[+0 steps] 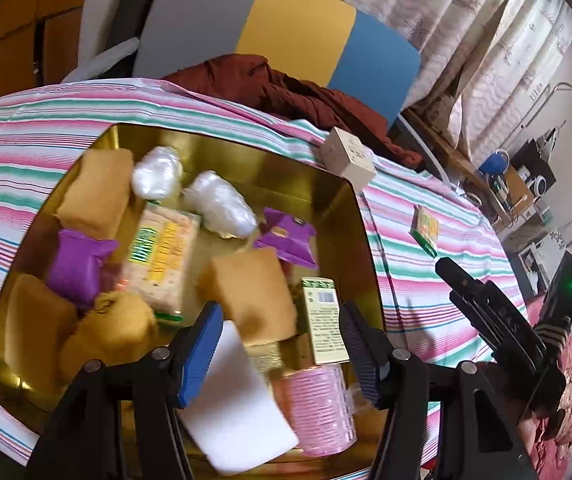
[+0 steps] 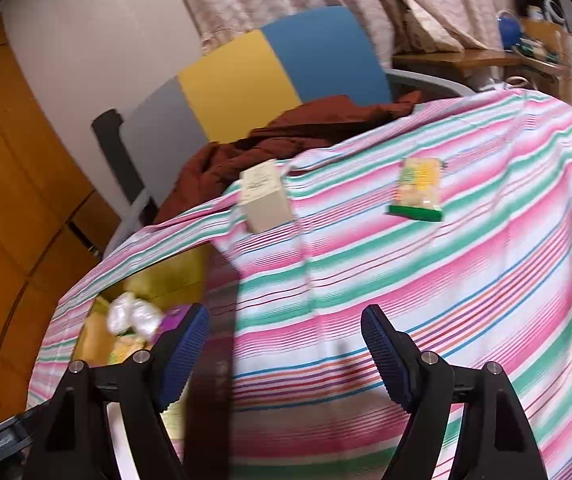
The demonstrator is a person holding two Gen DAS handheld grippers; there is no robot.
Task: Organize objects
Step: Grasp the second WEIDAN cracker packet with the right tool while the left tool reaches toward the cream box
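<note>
A square gold tin [image 1: 350, 216] with shiny walls sits on a table under a cloth [image 2: 466, 280] striped pink, green and white. Inside lie spongy tan blocks [image 1: 93, 192], two crinkly clear-wrapped lumps [image 1: 219, 202], purple foil packets [image 1: 77, 266], a cracker pack [image 1: 161, 256] with yellow-green lettering too blurred to read, a white slab [image 1: 237, 396], a ribbed pink roller [image 1: 322, 408] and a small carton [image 1: 324, 320] showing a barcode and fine print that cannot be read.

The left gripper [image 1: 281, 344] hangs over the tin's near side, its ridged blue pads [image 1: 201, 344] apart and clamped on nothing; the white slab and tan block show between them, below.

The right gripper [image 2: 286, 348] hovers over bare cloth, jaws spread wide with nothing between them.

Outside the tin, a cream box [image 2: 265, 196] stands near its far corner; its label is illegible. A green-edged snack pack [image 2: 418, 190] lies flat farther right. The tin's near edge is cut off in the left view, and motion blur smears it in the right.
</note>
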